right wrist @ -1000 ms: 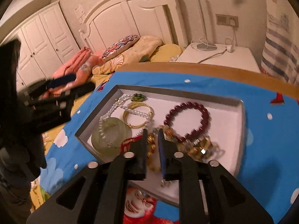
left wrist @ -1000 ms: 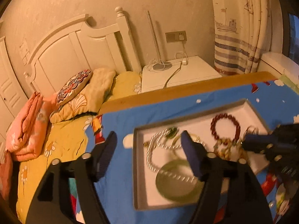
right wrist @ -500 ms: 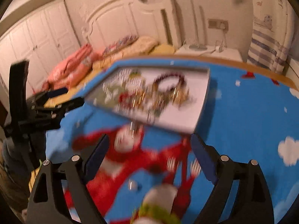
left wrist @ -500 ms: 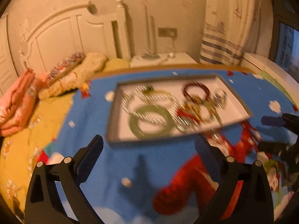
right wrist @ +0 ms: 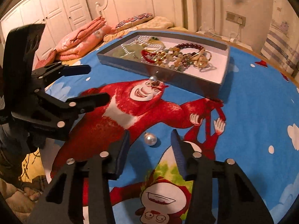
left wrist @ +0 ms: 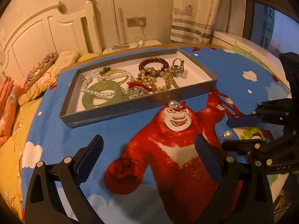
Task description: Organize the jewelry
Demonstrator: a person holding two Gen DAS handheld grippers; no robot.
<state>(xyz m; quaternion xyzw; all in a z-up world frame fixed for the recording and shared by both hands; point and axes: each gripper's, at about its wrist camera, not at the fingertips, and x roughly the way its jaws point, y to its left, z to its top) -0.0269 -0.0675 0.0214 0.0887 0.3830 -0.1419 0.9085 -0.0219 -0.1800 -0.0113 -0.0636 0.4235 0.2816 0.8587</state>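
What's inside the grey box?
The grey box holds a green bangle, white pearl necklace, dark red bead bracelet and tangled gold pieces. Anything beneath the tangle is hidden.

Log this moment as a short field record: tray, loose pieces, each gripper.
tray: grey tray on the blue cartoon cloth, holding a tangle of jewelry
in tray: green jade bangle, pearl strand, dark red bead bracelet
loose on cloth: pearl earring by tray wall; second pearl earring in front of the right gripper
left gripper: open, empty
right gripper: open, empty, fingers either side of the second pearl earring
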